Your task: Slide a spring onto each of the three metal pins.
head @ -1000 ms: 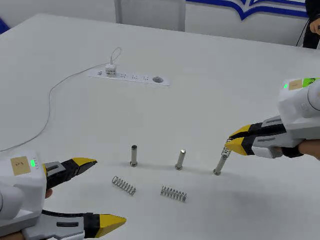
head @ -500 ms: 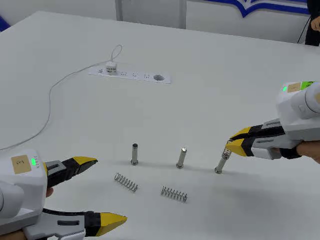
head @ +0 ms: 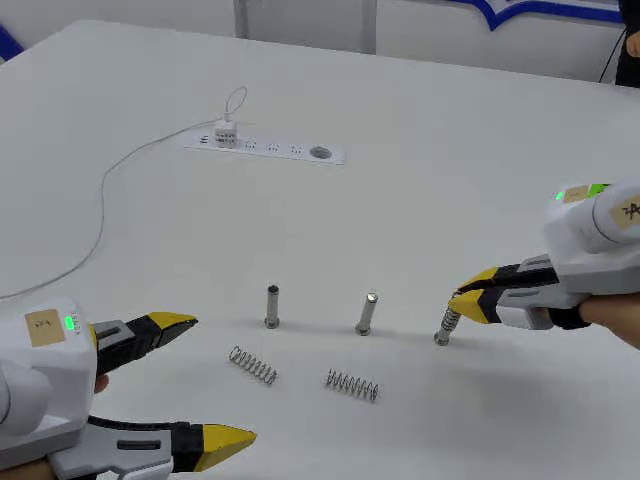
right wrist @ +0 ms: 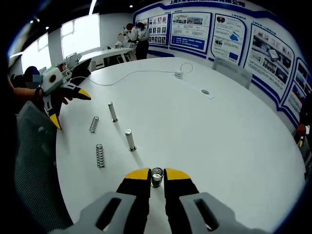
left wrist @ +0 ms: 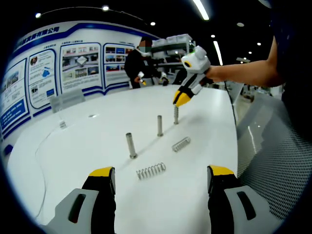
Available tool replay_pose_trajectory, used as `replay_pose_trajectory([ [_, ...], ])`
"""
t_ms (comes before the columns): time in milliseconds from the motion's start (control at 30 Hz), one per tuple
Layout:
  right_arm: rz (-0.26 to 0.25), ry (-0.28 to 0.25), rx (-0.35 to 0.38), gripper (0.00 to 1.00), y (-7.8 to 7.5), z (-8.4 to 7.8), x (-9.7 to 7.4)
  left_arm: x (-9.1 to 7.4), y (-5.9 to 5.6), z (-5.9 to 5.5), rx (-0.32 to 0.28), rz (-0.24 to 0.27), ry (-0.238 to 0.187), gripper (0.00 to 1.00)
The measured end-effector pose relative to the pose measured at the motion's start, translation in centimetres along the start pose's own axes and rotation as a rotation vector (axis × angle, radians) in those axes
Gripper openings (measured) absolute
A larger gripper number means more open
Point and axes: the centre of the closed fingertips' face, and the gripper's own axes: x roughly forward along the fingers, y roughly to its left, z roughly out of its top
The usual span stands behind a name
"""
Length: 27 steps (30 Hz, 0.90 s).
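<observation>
A white power strip (head: pixel 262 150) lies flat toward the far edge of the white bench (head: pixel 450 180) — a small white plug (head: pixel 225 135) sits in its left end. A thin white cable (head: pixel 101 200) curves from there toward the bench's left edge. Display boards (left wrist: pixel 80 61) line the wall.

Left gripper (head: pixel 222 380) low, fingers spread wide; right gripper (head: pixel 460 300) pointing leftward, fingers pinched on spring (right wrist: pixel 156 176)

On the table (head: pixel 480 130), the left pin (head: pixel 271 306), middle pin (head: pixel 367 313) and right pin (head: pixel 441 339) are set in a row. A loose spring (head: pixel 251 365) is laid before the left pin, a second spring (head: pixel 352 385) before the middle pin, and a third spring (head: pixel 449 320) is seated on the right pin. A power strip (head: pixel 265 149) is placed well behind.
</observation>
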Motion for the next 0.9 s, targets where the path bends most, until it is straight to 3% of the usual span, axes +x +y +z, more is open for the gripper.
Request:
replay_pose_trajectory([
  [533, 0.008, 0.033, 0.027, 0.12, 0.1, -1.3, 1.2, -0.2, 0.1, -0.1, -0.005, 0.005, 0.002, 0.79],
  [900, 0.005, 0.031, 0.024, 0.15, 0.2, -1.2, 1.1, -0.2, 0.1, 0.0, -0.002, 0.005, 0.001, 0.79],
])
